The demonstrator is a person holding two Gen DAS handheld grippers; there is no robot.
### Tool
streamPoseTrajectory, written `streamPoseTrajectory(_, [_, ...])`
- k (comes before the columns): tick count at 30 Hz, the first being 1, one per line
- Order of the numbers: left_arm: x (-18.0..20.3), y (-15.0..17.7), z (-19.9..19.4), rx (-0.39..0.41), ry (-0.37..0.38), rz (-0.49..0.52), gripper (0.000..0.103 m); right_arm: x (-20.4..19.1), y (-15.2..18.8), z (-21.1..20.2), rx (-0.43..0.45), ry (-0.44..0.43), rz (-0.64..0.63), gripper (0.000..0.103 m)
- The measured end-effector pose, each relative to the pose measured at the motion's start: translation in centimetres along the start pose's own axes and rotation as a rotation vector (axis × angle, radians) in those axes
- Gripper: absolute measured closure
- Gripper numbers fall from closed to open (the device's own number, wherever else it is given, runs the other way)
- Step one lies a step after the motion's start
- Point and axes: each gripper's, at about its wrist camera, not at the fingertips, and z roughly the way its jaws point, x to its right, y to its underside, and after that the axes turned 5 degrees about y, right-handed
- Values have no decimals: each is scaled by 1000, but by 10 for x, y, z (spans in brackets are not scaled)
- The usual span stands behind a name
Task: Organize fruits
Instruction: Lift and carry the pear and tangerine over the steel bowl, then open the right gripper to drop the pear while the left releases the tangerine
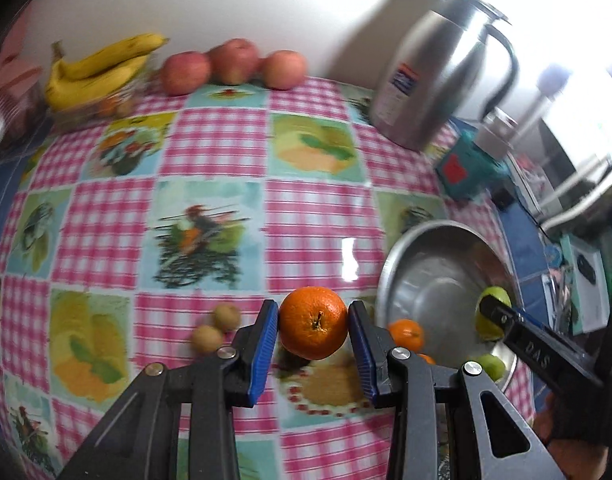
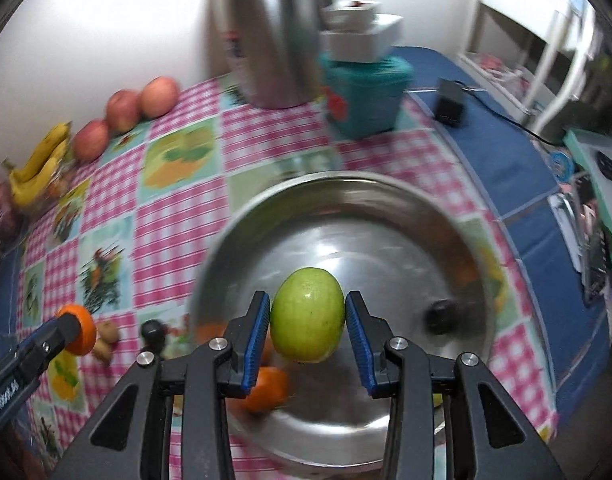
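My left gripper (image 1: 313, 322) is shut on an orange (image 1: 313, 322) and holds it above the checked tablecloth, just left of the steel bowl (image 1: 426, 276). My right gripper (image 2: 308, 320) is shut on a green fruit (image 2: 308, 316) and holds it over the steel bowl (image 2: 386, 208). Another orange (image 2: 268, 388) lies in the bowl near its front left. A second green fruit (image 1: 491, 365) lies in the bowl at its near side. Two small brown fruits (image 1: 216, 328) lie on the cloth left of my left gripper.
Three apples (image 1: 234, 64) and a bunch of bananas (image 1: 98, 68) sit at the back by the wall. A steel jug (image 1: 438, 72) and a teal box (image 2: 362, 96) stand behind the bowl. Blue cloth and clutter lie to the right.
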Motion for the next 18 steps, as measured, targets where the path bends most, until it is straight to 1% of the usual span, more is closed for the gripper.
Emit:
streamPoseTrajectory(3, [22, 1, 7, -9, 30, 51, 64, 22, -4, 1, -3, 6, 50, 63])
streamPoseTrajectory(6, [38, 1, 12, -11, 40, 93, 64, 45, -6, 2, -7, 1, 106, 62])
streamPoseTrajectory(8, [46, 1, 16, -11, 46, 115, 64, 53, -7, 2, -7, 0, 124, 62])
streamPoseTrajectory(13, [59, 0, 25, -1, 67, 151, 64, 68, -9, -1, 10, -12, 160, 62])
streamPoseTrajectory(18, [71, 0, 36, 15, 76, 189, 64, 70, -11, -1, 26, -25, 161, 62])
